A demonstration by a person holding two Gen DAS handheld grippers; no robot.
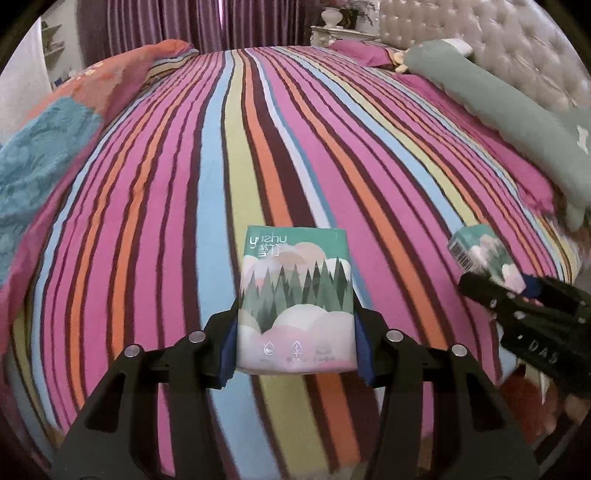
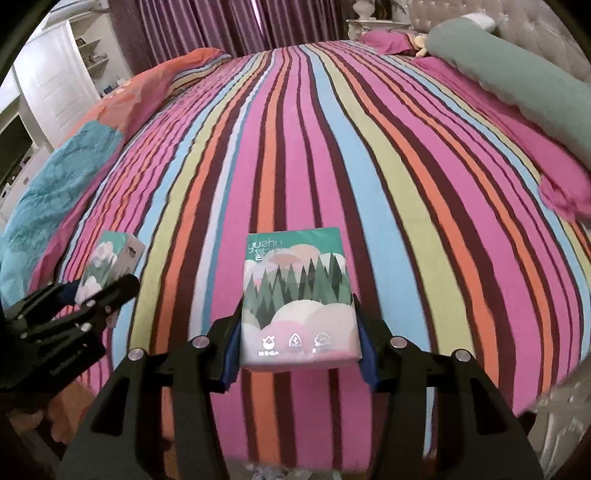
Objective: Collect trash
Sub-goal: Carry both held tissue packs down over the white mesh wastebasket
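Two green tissue packs with a forest print are held above the striped bed. In the left wrist view, my left gripper [image 1: 295, 339] is shut on one tissue pack [image 1: 295, 291], with the blue pads pressed against its two sides. To its right, my right gripper [image 1: 511, 286] grips the second tissue pack [image 1: 480, 254]. In the right wrist view, the right gripper [image 2: 299, 347] is shut on its tissue pack [image 2: 299, 295] in the same way. The left gripper [image 2: 98, 293] and its pack [image 2: 110, 258] show at the left edge.
The striped bed cover [image 1: 258, 155] fills both views. A folded blue and orange blanket [image 1: 48, 147] lies at the left. A long green pillow [image 1: 498, 99] and pink pillows lie at the right by the tufted headboard [image 1: 517, 40]. Purple curtains [image 2: 240, 22] and white shelves [image 2: 55, 74] stand behind.
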